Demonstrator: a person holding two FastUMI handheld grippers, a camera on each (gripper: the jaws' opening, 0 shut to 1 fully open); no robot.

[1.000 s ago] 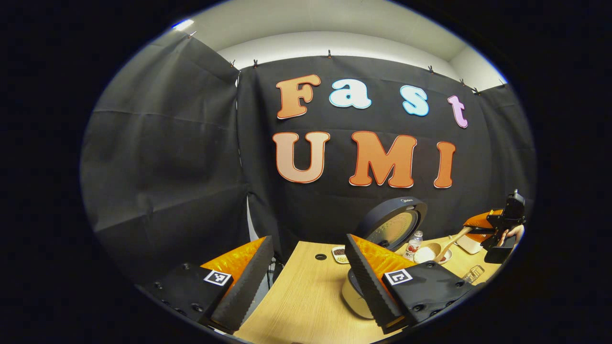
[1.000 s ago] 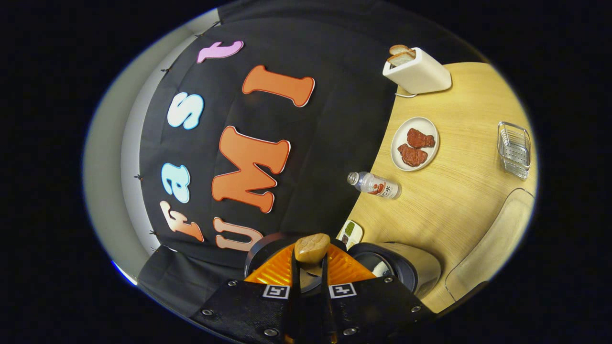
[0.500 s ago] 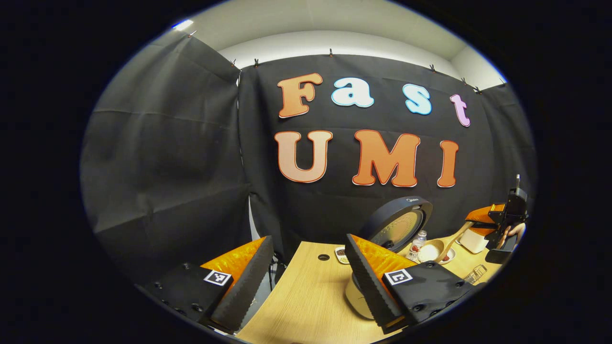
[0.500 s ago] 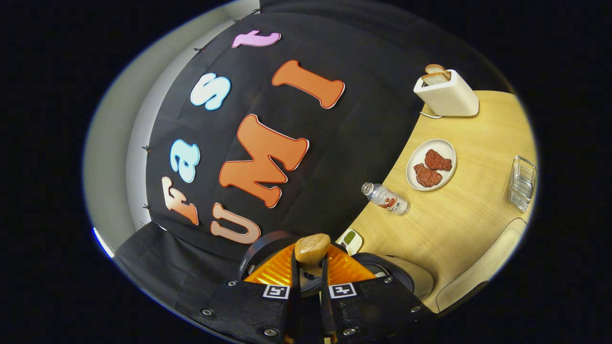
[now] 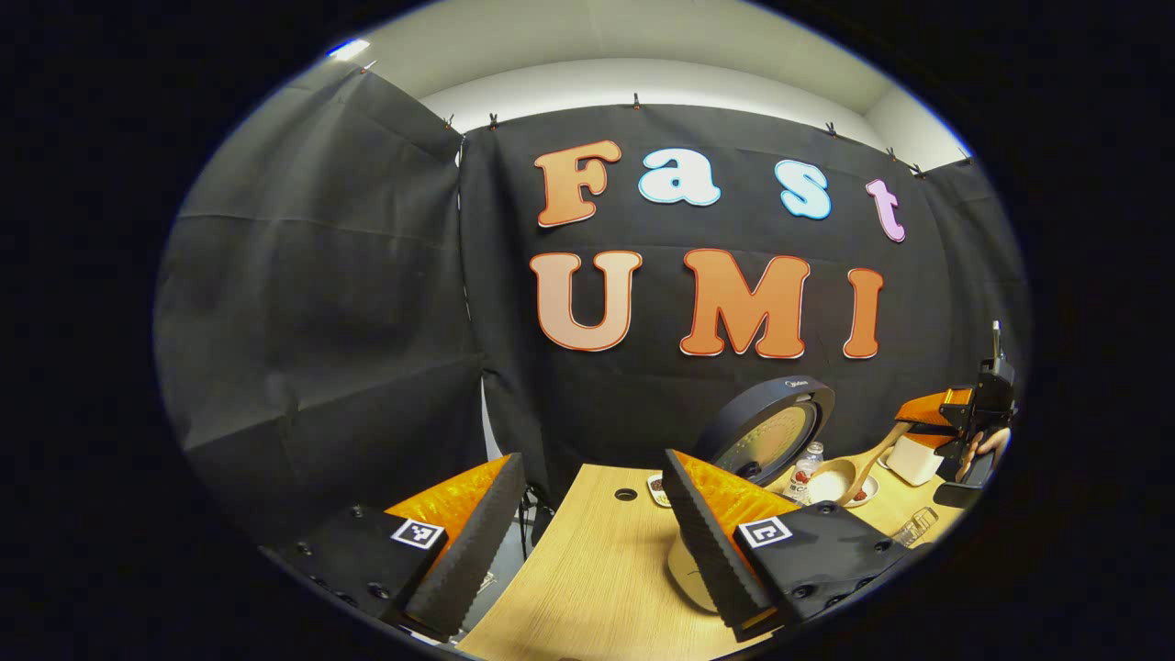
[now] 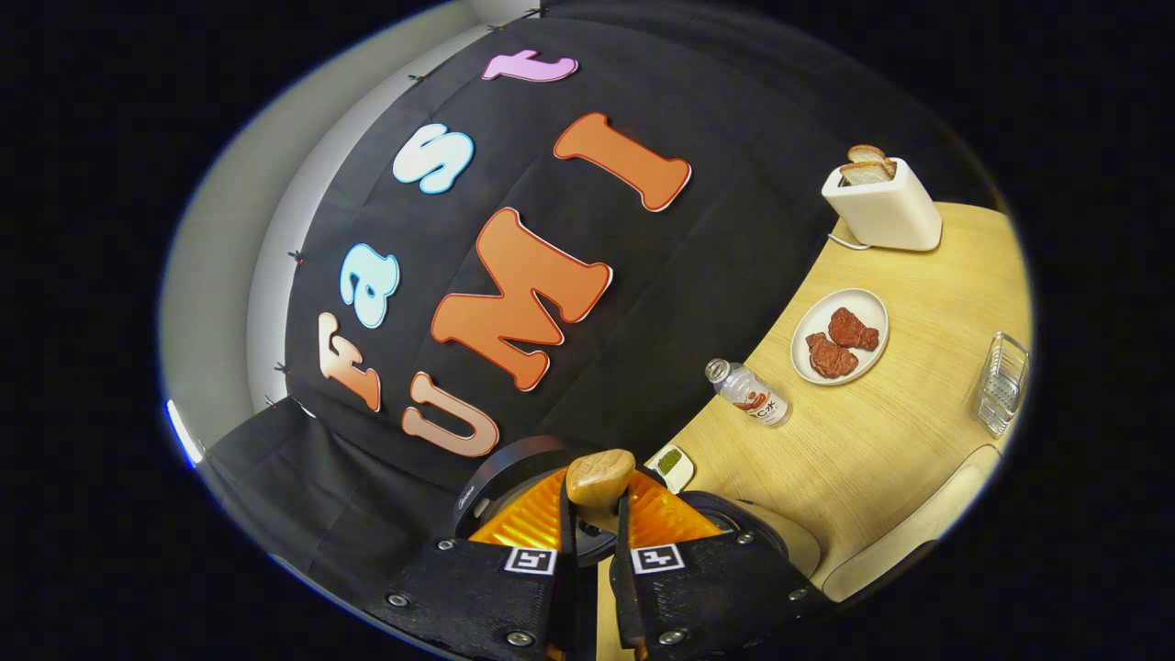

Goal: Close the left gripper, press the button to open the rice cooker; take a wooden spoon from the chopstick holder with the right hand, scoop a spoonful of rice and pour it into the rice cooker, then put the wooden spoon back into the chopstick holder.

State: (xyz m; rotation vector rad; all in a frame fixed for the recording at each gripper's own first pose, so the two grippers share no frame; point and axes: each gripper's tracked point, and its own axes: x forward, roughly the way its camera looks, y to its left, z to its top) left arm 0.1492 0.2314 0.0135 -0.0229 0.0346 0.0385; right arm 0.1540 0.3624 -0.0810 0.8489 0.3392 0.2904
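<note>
In the left gripper view my left gripper (image 5: 587,542) is open and holds nothing, low over the table's left end. Its right finger (image 5: 716,542) covers part of the rice cooker (image 5: 684,574), whose round lid (image 5: 776,430) stands open. Farther right, my right gripper (image 5: 955,415) holds the wooden spoon (image 5: 831,482); its bowl carries white rice, just right of the cooker. In the right gripper view the right gripper (image 6: 595,503) is shut on the spoon's handle (image 6: 598,476), above the open cooker (image 6: 734,516). The wire chopstick holder (image 6: 999,395) stands at the table's right.
A white toaster (image 6: 881,207) with bread stands at the back of the wooden table (image 6: 881,450). A plate of meat (image 6: 840,335), a lying bottle (image 6: 748,393) and a small dish (image 6: 673,462) are near the wall. A pale translucent container (image 6: 909,542) lies at the near edge.
The right gripper has rolled and risen slightly with the spoon still in it, so the table slid right and down in its view. The left gripper drifted a little and stays open.
</note>
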